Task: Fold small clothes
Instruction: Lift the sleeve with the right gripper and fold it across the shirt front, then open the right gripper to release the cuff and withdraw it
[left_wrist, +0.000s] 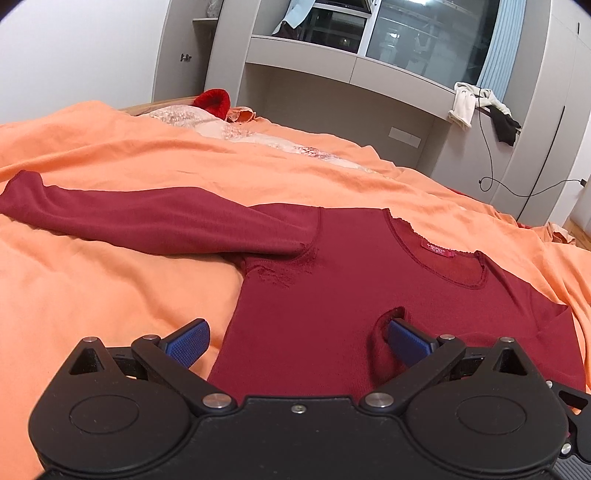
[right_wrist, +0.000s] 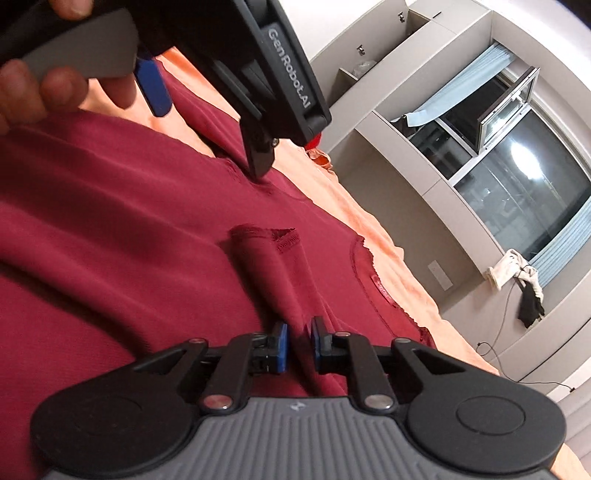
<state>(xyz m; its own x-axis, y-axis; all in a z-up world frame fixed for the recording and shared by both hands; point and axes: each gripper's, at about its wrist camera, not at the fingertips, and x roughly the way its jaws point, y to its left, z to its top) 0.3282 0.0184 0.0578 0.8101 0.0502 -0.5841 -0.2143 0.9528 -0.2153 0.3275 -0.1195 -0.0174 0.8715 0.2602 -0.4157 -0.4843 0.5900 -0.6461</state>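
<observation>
R gripper (right_wrist: 298, 345) nipped tight on a folded sleeve (right_wrist: 266, 258) of the dark red top (left_wrist: 332, 280); sleeve end half bunched. L gripper (left_wrist: 295, 338) spread wide, its R pad tucked under a fabric loop. Only L view shows the other sleeve (left_wrist: 129, 218) stretched across the orange bedsheet (left_wrist: 92, 295). Window (left_wrist: 436, 33) behind.

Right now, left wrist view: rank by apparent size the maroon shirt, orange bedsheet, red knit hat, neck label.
1. orange bedsheet
2. maroon shirt
3. red knit hat, though it lies farther from the camera, so it likely looks smaller than it is
4. neck label
</observation>
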